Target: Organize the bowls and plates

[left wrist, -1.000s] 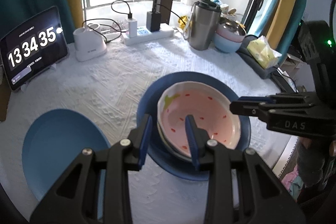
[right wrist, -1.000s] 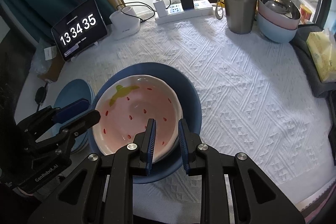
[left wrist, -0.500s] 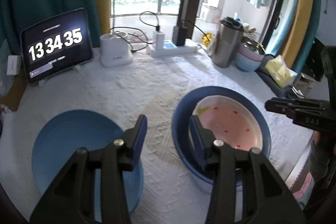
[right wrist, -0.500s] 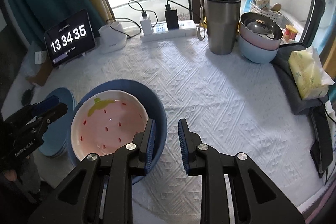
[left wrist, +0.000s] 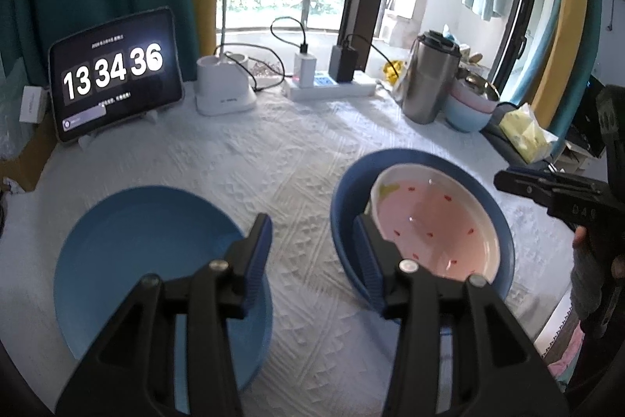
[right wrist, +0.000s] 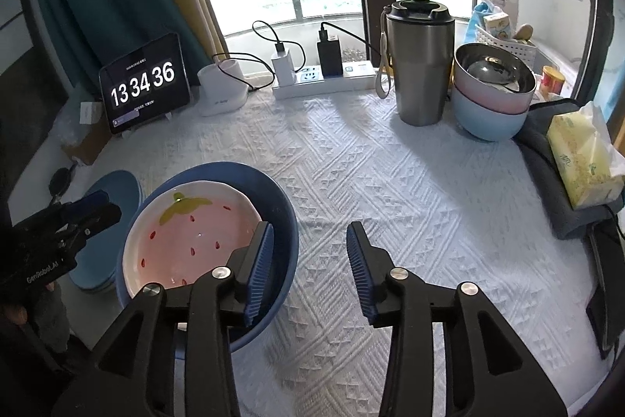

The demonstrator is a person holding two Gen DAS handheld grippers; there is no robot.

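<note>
**A:** Why is the pink bowl [right wrist: 187, 233] sitting inside the dark blue bowl [right wrist: 281, 221]?

**B:** Stacking saves room, I think. The light blue plate [left wrist: 148, 253] is lying just left of the dark blue bowl on the surface [right wrist: 390, 182].

**A:** Are the grippers holding anything?

**B:** No. The left gripper [left wrist: 312, 256] and right gripper [right wrist: 308, 268] are both gaping wide, holding nothing. Only the right camera is showing two more bowls [right wrist: 488, 104] far behind, beside the metal cup [right wrist: 420, 65].

A table under a white textured cloth [right wrist: 390, 182] carries a dark blue bowl [right wrist: 287, 221], with a flat blue plate [left wrist: 148, 260] left of it and a steel tumbler [right wrist: 420, 65] behind.
</note>
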